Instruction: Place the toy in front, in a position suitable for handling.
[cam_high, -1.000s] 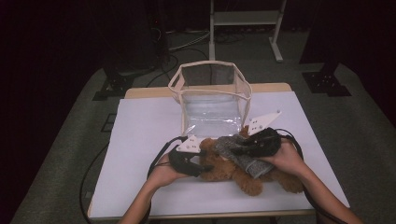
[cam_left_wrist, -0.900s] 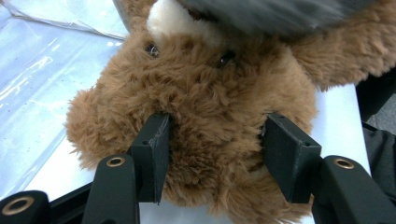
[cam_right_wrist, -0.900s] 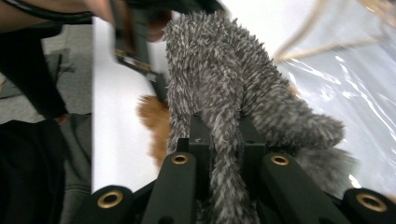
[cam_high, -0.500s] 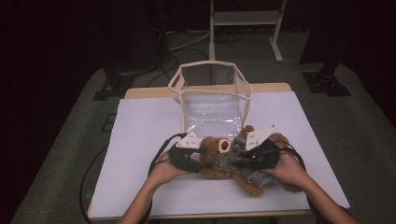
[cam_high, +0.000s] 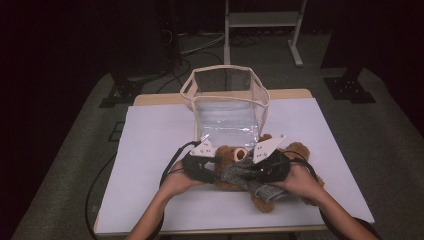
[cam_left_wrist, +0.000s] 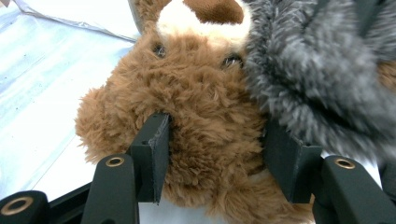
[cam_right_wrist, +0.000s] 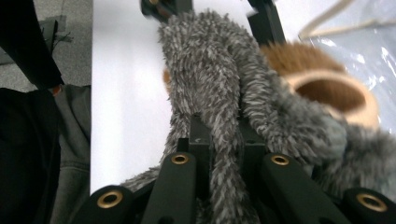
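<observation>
A brown teddy bear (cam_high: 236, 154) lies on the white table (cam_high: 150, 145) in front of the person. My left gripper (cam_high: 214, 173) is shut on its head (cam_left_wrist: 205, 116), the pads (cam_left_wrist: 156, 151) pressed into the fur on both sides. A grey fuzzy cloth (cam_high: 239, 173) lies over the bear, right beside its face (cam_left_wrist: 317, 79). My right gripper (cam_high: 252, 172) is shut on a strip of that grey cloth (cam_right_wrist: 210, 79), and its own midpoint (cam_right_wrist: 224, 140) is buried in the pile. The bear's ear (cam_right_wrist: 327, 93) shows just beyond the cloth.
A clear plastic bag with a beige rim (cam_high: 227, 100) stands open behind the bear at the table's middle back. Cables trail from both grippers toward the near edge. A dark floor and a stand's legs (cam_high: 295, 55) lie beyond the table.
My right gripper has come left and nearer with the grey cloth, drawing it over the bear toward the head. The left gripper has kept its hold in place.
</observation>
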